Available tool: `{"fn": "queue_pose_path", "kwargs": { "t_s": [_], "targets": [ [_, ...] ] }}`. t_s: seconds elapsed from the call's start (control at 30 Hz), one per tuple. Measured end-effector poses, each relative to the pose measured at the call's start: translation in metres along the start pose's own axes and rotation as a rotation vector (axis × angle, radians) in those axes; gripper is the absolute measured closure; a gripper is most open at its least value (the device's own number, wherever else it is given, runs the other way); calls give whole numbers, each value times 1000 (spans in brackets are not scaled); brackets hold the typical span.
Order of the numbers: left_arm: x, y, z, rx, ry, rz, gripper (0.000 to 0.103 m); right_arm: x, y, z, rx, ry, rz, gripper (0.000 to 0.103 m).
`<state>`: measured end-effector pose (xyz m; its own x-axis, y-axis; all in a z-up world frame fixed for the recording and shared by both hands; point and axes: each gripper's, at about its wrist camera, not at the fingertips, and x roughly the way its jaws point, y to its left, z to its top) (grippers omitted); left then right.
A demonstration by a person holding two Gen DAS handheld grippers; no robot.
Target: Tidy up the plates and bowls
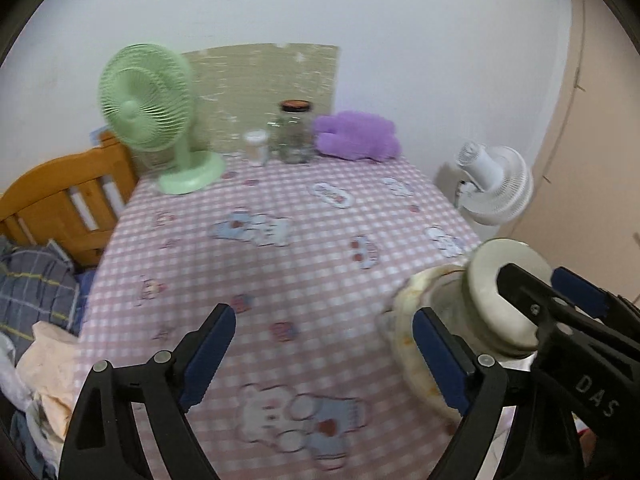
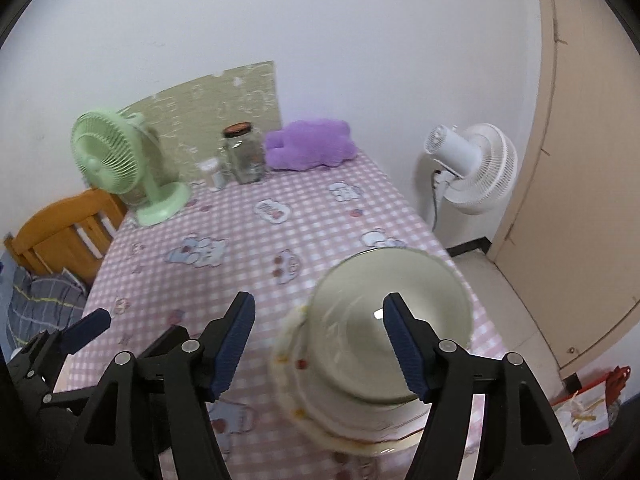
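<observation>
Your left gripper [image 1: 324, 356] and right gripper [image 2: 320, 344] both gape, holding nothing; the bowl [image 2: 384, 320] sits lower right near the table [image 2: 248, 248] edge, mid-frame cloth bare.

The pink-and-white checked cloth-covered worktop [image 2: 304, 216] is the landmark. At its far edge, against the wall, stand from left to right a pale green desk fan [image 2: 120, 160], a small white-capped clear container [image 2: 212, 174], a clear glass jar with a dark lid [image 2: 244, 152] and a purple plush toy [image 2: 312, 144]. Behind the jar a greenish patterned board [image 2: 216, 104] leans on the wall. On the worktop's near right part a cream round bowl [image 2: 384, 320] sits in a frilled-rim dish [image 2: 304, 392]. Left of the worktop stands an orange wooden bed frame [image 1: 60, 200]. Right of it, off the worktop, stands a white pedestal fan [image 2: 468, 164].
</observation>
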<state>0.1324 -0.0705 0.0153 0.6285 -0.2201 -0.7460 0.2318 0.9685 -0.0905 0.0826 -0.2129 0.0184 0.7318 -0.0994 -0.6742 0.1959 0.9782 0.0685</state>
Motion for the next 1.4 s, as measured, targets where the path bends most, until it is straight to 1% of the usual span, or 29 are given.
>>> {"fn": "queue_pose_path", "kwargs": {
  "t_s": [0.13,0.2,0.33,0.4,0.47,0.6,0.67,0.83,0.93,1.07,1.4],
  "targets": [
    [-16,26,-20,-20,-54,79,10,-6,23,-15,-38,-22,27,29],
    [-22,36,-30,-37,-68,113,8,-7,33,-25,-59,-27,45,28],
    [-35,52,-56,-88,-104,156,8,-15,44,-47,-96,-67,88,28],
    [-44,57,-72,-106,-131,172,6,-18,46,-59,-117,-82,96,28],
    [-49,60,-86,-114,-141,191,6,-22,49,-73,-130,-102,101,28],
    [-63,60,-110,-125,-167,197,5,-28,50,-96,-147,-111,111,28],
    [-67,57,-120,-123,-167,190,4,-33,48,-105,-151,-111,114,27],
    [-73,47,-133,-114,-179,177,4,-44,39,-121,-123,-113,96,25],
    [-77,42,-136,-101,-191,170,4,-50,33,-126,-109,-126,85,24],
    [-80,42,-136,-109,-199,164,2,-56,28,-128,-102,-134,87,23],
    [-88,46,-137,-135,-212,175,1,-63,33,-129,-123,-138,98,23]
  ]
}}
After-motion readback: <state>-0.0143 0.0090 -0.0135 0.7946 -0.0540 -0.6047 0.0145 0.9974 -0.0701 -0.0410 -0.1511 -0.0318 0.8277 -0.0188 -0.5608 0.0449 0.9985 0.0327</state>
